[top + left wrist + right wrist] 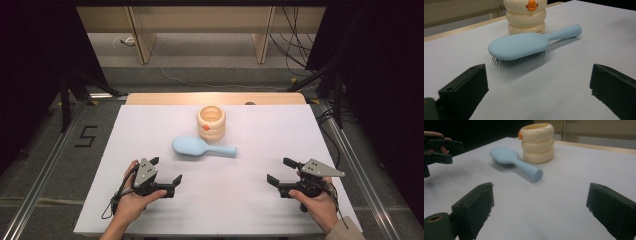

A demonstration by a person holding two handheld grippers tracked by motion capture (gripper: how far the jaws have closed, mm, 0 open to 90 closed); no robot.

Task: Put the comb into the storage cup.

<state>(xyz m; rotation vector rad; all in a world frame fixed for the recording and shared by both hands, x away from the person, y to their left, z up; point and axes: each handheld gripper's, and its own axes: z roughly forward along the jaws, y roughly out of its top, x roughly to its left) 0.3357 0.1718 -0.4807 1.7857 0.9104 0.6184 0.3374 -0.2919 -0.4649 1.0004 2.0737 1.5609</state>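
Both tools are spread wide and holding nothing. The left tool (166, 173) sits nearer the light blue hairbrush (202, 147), just ahead of it, bristles down on the table (150, 125). Its handle points toward the right tool (280, 173), so that's probably the easier grab.

White counter (150, 210), wooden far edge. Pale blue hairbrush (200, 146) bristles-down at centre, handle pointing right. Cream ringed cup (211, 122) just beyond it, upright.
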